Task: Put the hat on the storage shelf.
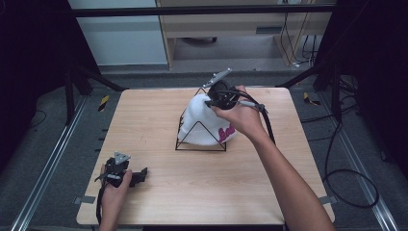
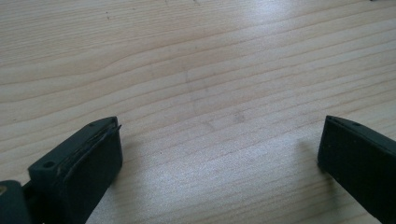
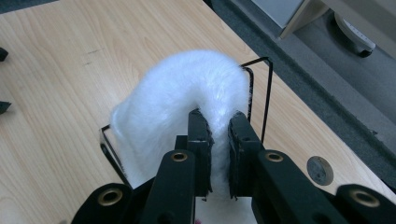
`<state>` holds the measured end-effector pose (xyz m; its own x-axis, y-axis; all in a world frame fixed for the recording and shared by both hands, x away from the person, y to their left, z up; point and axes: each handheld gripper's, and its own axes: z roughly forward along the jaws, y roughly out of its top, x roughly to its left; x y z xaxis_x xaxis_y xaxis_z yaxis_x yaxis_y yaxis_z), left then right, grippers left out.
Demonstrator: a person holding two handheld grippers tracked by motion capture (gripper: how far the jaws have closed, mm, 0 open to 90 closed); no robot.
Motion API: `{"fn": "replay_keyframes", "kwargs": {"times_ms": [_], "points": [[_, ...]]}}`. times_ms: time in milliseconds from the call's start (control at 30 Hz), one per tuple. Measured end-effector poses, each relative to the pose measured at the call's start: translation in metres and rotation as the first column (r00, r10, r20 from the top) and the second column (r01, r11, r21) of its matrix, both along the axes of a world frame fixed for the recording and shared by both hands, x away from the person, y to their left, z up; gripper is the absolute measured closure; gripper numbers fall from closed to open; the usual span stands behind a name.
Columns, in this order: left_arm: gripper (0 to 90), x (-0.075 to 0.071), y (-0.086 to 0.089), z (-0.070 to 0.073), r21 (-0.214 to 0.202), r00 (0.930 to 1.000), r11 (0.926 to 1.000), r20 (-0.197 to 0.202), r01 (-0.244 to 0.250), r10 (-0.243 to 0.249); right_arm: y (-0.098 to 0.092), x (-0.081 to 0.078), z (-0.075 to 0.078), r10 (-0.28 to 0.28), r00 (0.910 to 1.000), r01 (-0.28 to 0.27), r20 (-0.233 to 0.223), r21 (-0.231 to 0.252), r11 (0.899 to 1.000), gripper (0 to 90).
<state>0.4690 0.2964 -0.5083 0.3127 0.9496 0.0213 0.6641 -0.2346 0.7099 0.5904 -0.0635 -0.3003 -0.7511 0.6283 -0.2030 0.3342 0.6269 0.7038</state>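
Hat [image 1: 204, 122], white, fuzzy, pink lettering on one side: draped over a black wire stand [image 1: 201, 137] at the middle of the desk [image 1: 159, 192]. Right gripper [image 3: 218, 140], above the stand: fingers [image 3: 198, 135] clenched on a fold of the hat's top. Left gripper [image 1: 139, 175], well apart from the stand at the desk's near left: fingers spread wide, grasping nothing, bare wood between them. Progress, as judged: hat seized but resting on the stand; whether it is going on or coming off, I cannot tell.
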Motion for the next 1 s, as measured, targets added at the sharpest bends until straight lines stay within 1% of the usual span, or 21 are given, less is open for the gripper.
{"fn": "replay_keyframes", "kwargs": {"times_ms": [133, 267, 433, 567, 633, 833, 900, 1000], "points": [[0.0, 0.000, 0.000, 0.000, -0.003, 1.0000, 1.0000, 0.002, -0.002, 0.002, 0.001, -0.004, 0.001, 0.006, 1.0000, -0.006, 0.003, -0.011, 1.000, 81.8], [0.0, 0.000, 0.000, 0.000, -0.003, 1.0000, 1.0000, 0.001, -0.002, 0.002, 0.000, -0.010, 0.004, 0.014, 0.9999, -0.013, 0.009, -0.008, 1.000, 81.9], [0.0, 0.000, 0.000, 0.000, -0.003, 1.0000, 1.0000, 0.002, -0.003, 0.003, -0.005, -0.017, 0.013, 0.010, 0.9997, -0.010, 0.023, -0.011, 1.000, 81.9], [0.0, 0.000, -0.001, 0.000, -0.006, 1.0000, 1.0000, 0.004, -0.005, 0.005, -0.008, -0.016, 0.025, -0.004, 0.9993, 0.004, 0.037, -0.009, 1.000, 82.2], [0.0, 0.000, -0.001, 0.000, -0.006, 1.0000, 1.0000, 0.004, -0.005, 0.005, -0.007, -0.015, 0.033, -0.001, 0.9989, 0.001, 0.047, -0.007, 1.000, 82.2], [0.0, 0.000, 0.000, 0.000, -0.003, 1.0000, 1.0000, 0.004, -0.003, 0.003, 0.004, -0.012, 0.057, 0.002, 0.9963, -0.002, 0.086, -0.010, 1.000, 82.3], [0.0, 0.000, 0.000, 0.000, -0.002, 1.0000, 1.0000, 0.004, -0.002, 0.002, 0.008, -0.010, 0.062, 0.006, 0.9954, -0.005, 0.095, -0.013, 1.000, 82.3], [0.0, 0.000, 0.000, 0.000, -0.002, 1.0000, 1.0000, 0.002, -0.001, 0.001, 0.011, -0.006, 0.066, 0.013, 0.9954, -0.011, 0.095, -0.024, 1.000, 82.2]]}}
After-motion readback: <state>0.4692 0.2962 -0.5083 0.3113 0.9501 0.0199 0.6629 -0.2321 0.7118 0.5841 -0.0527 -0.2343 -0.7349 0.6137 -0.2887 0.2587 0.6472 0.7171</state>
